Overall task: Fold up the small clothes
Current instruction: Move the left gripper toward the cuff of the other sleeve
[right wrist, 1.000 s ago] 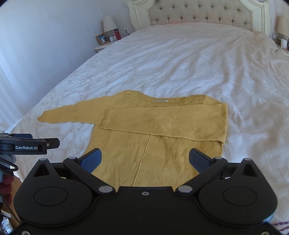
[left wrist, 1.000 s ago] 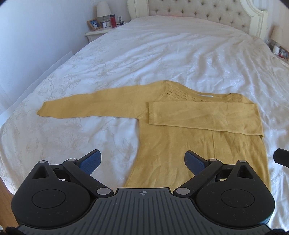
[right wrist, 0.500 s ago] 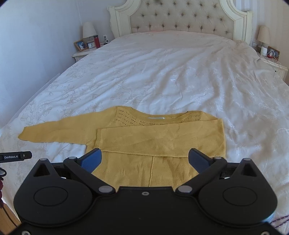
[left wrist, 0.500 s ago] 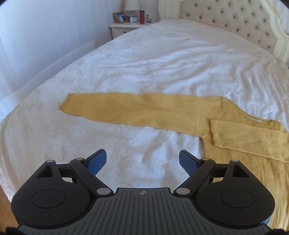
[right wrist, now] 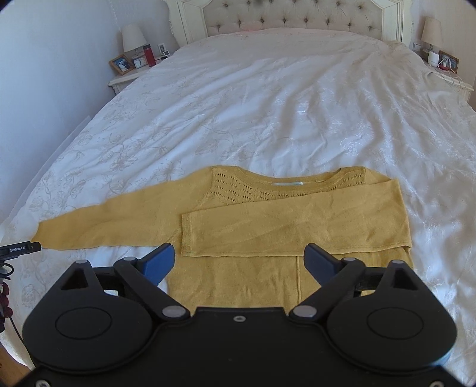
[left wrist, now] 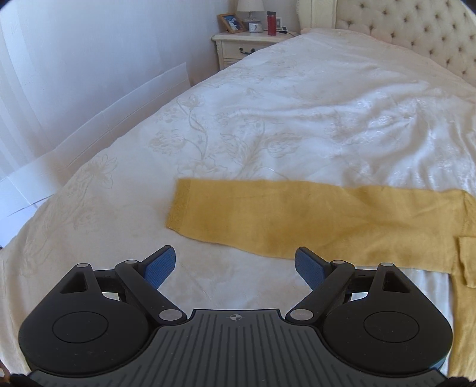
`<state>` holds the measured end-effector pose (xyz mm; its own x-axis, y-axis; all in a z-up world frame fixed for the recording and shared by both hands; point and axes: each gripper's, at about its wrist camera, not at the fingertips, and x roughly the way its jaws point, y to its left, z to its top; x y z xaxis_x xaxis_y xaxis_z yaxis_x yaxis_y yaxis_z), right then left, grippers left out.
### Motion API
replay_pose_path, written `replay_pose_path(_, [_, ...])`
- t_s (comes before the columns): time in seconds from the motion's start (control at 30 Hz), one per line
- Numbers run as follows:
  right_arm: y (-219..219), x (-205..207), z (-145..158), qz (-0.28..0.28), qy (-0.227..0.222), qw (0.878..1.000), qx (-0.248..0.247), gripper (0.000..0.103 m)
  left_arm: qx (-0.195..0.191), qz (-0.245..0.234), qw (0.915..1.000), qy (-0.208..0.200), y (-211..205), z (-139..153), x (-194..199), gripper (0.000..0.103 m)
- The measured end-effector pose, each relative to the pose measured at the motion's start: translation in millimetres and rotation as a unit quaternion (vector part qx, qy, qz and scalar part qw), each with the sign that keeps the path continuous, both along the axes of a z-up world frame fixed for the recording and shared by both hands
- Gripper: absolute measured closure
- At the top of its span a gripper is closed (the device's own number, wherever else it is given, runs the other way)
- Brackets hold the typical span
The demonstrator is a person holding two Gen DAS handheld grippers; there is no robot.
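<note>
A mustard-yellow sweater (right wrist: 255,277) lies flat on the white bedspread (right wrist: 267,119), neckline away from me. Its right sleeve (right wrist: 297,229) is folded across the chest. The other sleeve (left wrist: 282,217) stretches out flat to the left and ends in a cuff (left wrist: 178,205). My left gripper (left wrist: 233,256) hovers open just in front of that sleeve, near the cuff end, with only bedspread between its blue pads. My right gripper (right wrist: 238,251) hangs over the sweater's body below the folded sleeve. Its jaws are closing, still wide apart, and grip nothing.
A nightstand (left wrist: 247,44) with a lamp, a photo frame and a red bottle stands at the bed's far left, and a second nightstand (right wrist: 446,77) at the far right. A tufted headboard (right wrist: 291,20) closes the far end. The bed's left edge and a wall lie close by.
My left gripper has swept left along the outstretched sleeve to near its cuff, and its jaws narrowed a little. My right gripper has shifted over the sweater's body, and its jaws have begun narrowing.
</note>
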<state>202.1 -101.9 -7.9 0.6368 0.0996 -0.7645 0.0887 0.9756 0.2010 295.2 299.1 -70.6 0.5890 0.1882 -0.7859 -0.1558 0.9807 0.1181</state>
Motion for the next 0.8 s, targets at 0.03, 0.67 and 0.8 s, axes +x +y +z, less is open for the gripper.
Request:
replay_pose_path(0.03, [2.9,3.5,-0.5,-0.001,0.002,1.000,0.000,0.009,0.007,-0.001,1.0000,0.001,6.4,-2.2,7.2,0.015])
replay_pose_path(0.67, [25.0,53.5,-12.0,-0.009,0.045,0.999,0.020,0.008,-0.071,0.010,0.9954,0.063,89.2,-61.1,86.8,0.015])
replay_pose_path(0.8, [33.6,62.4,-18.3,0.003,0.060,0.998,0.028,0.008,-0.091,-0.011,0.9936,0.066,88.7,-65.9,93.3,0.015])
